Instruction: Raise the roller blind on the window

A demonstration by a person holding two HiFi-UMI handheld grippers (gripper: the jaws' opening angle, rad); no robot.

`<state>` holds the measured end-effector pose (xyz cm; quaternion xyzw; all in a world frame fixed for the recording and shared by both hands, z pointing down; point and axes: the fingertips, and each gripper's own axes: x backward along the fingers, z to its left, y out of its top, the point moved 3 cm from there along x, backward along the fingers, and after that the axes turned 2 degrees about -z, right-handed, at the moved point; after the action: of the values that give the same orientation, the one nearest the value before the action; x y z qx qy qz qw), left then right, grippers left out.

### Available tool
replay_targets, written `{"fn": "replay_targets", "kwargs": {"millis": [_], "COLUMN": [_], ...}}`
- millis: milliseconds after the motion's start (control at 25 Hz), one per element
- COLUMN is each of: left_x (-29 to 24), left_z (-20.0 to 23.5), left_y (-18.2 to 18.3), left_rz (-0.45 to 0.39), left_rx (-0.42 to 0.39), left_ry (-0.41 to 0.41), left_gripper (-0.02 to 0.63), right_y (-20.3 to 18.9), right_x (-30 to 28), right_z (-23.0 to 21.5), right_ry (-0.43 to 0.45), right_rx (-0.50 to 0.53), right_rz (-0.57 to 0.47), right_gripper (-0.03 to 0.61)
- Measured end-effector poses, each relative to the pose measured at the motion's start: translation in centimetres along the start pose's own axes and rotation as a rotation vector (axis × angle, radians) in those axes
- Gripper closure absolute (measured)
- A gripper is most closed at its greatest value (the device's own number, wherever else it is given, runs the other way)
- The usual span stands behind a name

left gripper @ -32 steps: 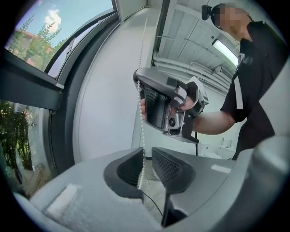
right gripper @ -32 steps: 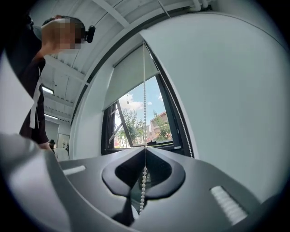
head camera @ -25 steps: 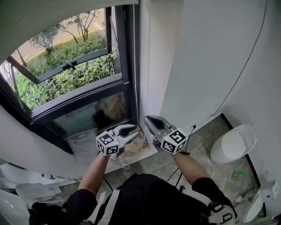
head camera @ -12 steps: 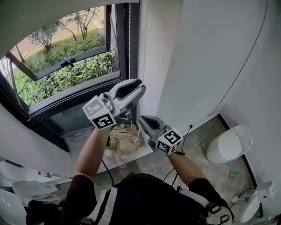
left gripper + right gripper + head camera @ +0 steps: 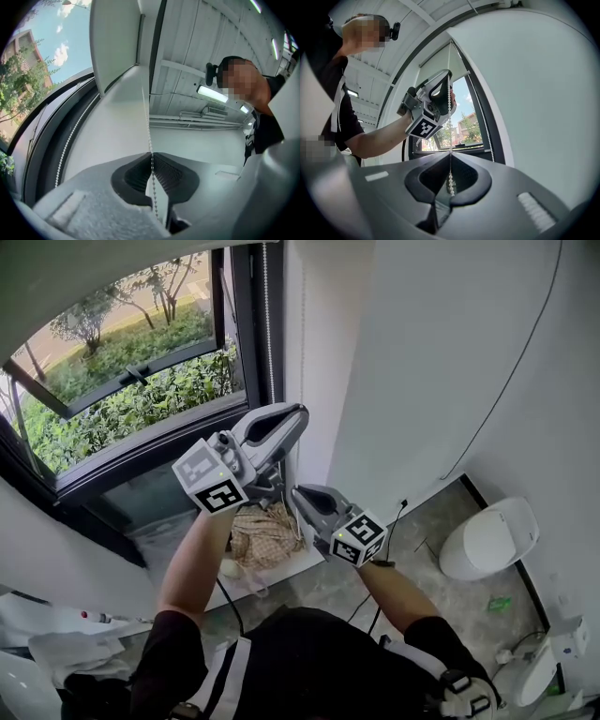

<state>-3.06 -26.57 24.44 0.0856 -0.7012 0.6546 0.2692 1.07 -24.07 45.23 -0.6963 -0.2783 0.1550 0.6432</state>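
My left gripper [image 5: 299,414] is just closing its jaws on the bead chain [image 5: 149,133]; my right gripper [image 5: 299,492] is pinching it lower — I am judging it light, limp, slippery; gripping square across beads.

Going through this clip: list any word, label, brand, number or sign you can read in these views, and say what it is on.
No readable words, numbers, brand marks or signs in any view.
Left marker cube: black-and-white square patterns only, no letters or digits.
Right marker cube: the same kind of patterns, no text.
Green scrap on the floor: too small to tell whether it bears print.
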Motion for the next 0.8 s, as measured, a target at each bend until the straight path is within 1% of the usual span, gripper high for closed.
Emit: {"fn": "replay_targets", "kwargs": {"millis": [120,240,320,400,480,600,720,760,800], "left_x": [0.4,0.9,1.3,2.2,3.7,6.4,8.6,9.1,9.3], "left_z": [0.4,0.7,0.8,1.4,2.1,2.4,1.3,0.9,0.5], "left_y": [-0.1,-0.4,-1.5,-3.1,-4.8,-7.2,-9.2,-9.6,-9.9], "left_rz": [-0.020,-0.024,0.010,0.055,0.081,0.079,0.064,0.060,0.062], "left_rx": [0.035,0.038,-0.003,-0.055,-0.066,-0.024,0.003,0.011,0.015], "left_ry": [0.025,0.042,0.062,0.103,0.145,0.204,0.251,0.258,0.259], "left_gripper": [0.601,0.603,0.603,0.603,0.603,0.603,0.604,0.604,0.606], "right_y": [-0.4,-0.9,-2.1,-3.8,-5.7,-8.4,-10.5,-10.5,-10.1], "right_x": [0.2,0.2,0.1,0.3,0.7,1.3,2.1,2.3,2.5], "right_z": [-0.1,-0.2,-0.2,-0.6,-1.0,-1.1,-0.3,0.0,0.3], "right_ry": [0.001,0.002,0.002,-0.012,-0.030,-0.044,-0.025,-0.010,0.008], "right_rx": [-0.011,0.001,0.019,0.025,0.013,-0.005,-0.008,-0.010,-0.009], "right_rz": [0.001,0.020,0.063,0.115,0.162,0.238,0.287,0.282,0.267], "right_gripper": [0.571,0.571,0.571,0.571,0.571,0.571,0.568,0.560,0.507]}}
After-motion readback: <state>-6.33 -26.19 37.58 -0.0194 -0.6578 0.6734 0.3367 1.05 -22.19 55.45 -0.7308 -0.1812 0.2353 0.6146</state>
